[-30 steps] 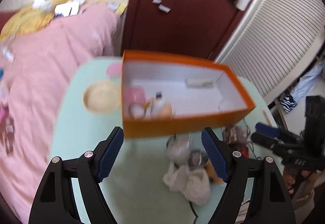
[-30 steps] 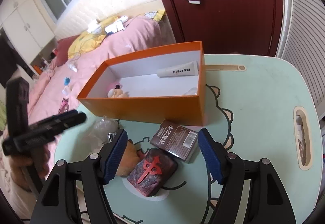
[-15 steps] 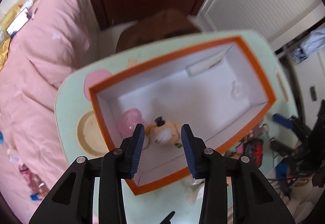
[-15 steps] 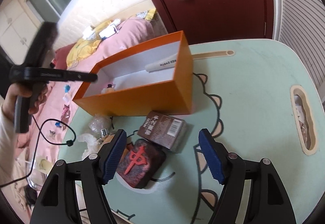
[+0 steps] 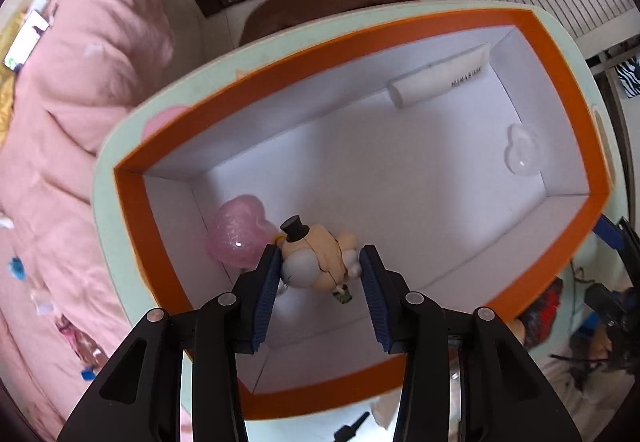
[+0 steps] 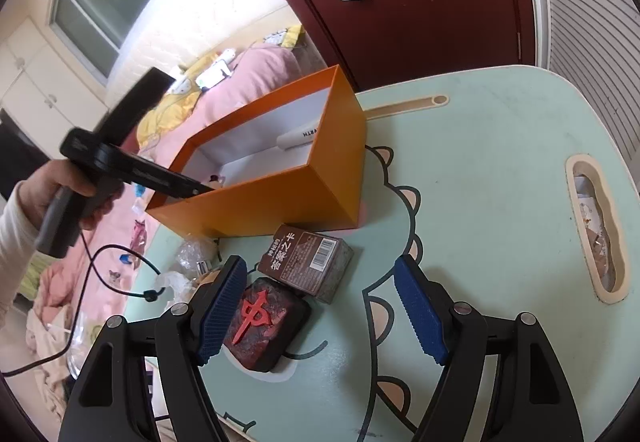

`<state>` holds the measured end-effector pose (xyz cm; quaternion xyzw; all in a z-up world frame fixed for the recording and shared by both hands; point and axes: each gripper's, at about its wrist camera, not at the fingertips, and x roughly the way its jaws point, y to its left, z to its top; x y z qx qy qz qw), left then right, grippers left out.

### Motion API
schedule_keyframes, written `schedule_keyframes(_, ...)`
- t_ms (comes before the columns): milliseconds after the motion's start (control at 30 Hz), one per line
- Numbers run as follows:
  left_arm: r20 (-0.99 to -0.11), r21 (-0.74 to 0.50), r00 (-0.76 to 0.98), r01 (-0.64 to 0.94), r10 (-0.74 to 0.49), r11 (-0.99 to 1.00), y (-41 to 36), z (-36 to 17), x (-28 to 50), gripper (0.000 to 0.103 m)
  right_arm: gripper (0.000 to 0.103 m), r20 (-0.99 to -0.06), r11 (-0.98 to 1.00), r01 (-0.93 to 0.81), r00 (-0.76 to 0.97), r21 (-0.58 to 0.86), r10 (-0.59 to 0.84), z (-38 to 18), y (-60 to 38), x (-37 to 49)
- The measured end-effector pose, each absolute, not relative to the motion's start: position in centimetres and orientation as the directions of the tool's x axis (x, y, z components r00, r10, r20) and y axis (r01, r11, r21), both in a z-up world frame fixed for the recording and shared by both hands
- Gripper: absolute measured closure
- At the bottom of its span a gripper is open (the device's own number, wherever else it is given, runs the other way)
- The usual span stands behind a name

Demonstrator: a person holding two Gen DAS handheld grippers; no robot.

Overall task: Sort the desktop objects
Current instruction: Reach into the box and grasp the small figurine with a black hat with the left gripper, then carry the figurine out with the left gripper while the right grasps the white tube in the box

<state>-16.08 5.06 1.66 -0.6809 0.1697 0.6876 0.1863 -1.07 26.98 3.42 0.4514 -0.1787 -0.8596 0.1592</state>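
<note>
An orange box (image 5: pixel 132 226) with a white inside stands on the mint-green table (image 6: pixel 500 181). My left gripper (image 5: pixel 320 262) reaches down into its near left corner. Its blue pads press both sides of a small plush toy (image 5: pixel 316 254) with a black top hat. A pink heart-shaped piece (image 5: pixel 236 234), a white tube (image 5: pixel 440 79) and a clear piece (image 5: pixel 522 155) also lie in the box. My right gripper (image 6: pixel 320 270) hangs open over a dark red tile (image 6: pixel 264 322) and a brown card box (image 6: pixel 304 258).
Crumpled plastic (image 6: pixel 192 254) and a black cable (image 6: pixel 120 282) lie at the table's left edge. A cut-out slot (image 6: pixel 596 234) holding scraps sits near the right edge. A pink bed (image 5: pixel 80 101) borders the table, and a dark red door (image 6: pixel 420 1) stands behind.
My left gripper rose over the box, narrowed its fingers, then dropped in around the plush toy. The right gripper stayed open and shifted slightly above the tile.
</note>
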Motion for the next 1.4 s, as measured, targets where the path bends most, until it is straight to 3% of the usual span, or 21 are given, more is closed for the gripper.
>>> schedule_keyframes(167,-0.995,-0.015,-0.082,-0.49,0.063,-0.872,4.5,2.4,-15.1,0.061,0.027,-0.717,-0.884,0.111,-0.543,0.455,-0.437,3.4,26.9,-0.8)
schedule_keyframes(433,-0.935,-0.235,-0.153,-0.41,0.32,-0.881,1.7,7.8,-12.8,0.061,0.027,-0.712,-0.906,0.154,-0.572,0.395,-0.407,5.5,27.1,-0.7)
schedule_keyframes(667,-0.854,-0.336,-0.273,-0.36,0.443,-0.87,-0.8,9.3,-9.5,0.061,0.027,-0.72,-0.856,0.446,-0.501,0.262,-0.481,10.1,24.3,-4.8)
schedule_keyframes(767,-0.81,-0.38,-0.325,-0.342,0.488,-0.859,-1.8,10.0,-8.0,0.061,0.027,-0.794,-0.776,0.612,-0.392,0.153,-0.465,11.3,21.1,-8.5)
schedule_keyframes(833,-0.778,-0.41,-0.359,-0.331,0.515,-0.85,-2.5,10.4,-7.1,0.061,0.027,-0.855,-0.713,0.696,-0.313,0.091,-0.414,11.2,18.9,-11.1)
schedule_keyframes(1000,-0.75,-0.438,-0.381,-0.326,0.541,-0.838,-3.0,10.4,-6.0,0.061,0.027,-0.96,-0.608,0.787,-0.08,0.104,-0.268,7.7,13.7,-17.1)
schedule_keyframes(1233,-0.736,-0.456,-0.372,-0.343,0.565,-0.821,-3.5,10.2,-5.4,0.061,0.027,-0.989,-0.622,0.78,-0.031,0.068,-0.147,2.7,11.5,-20.7)
schedule_keyframes(1400,-0.728,-0.476,-0.361,-0.347,0.583,-0.808,-3.9,10.1,-5.2,0.061,0.027,-0.985,-0.619,0.774,0.03,0.132,-0.173,2.9,11.5,-19.8)
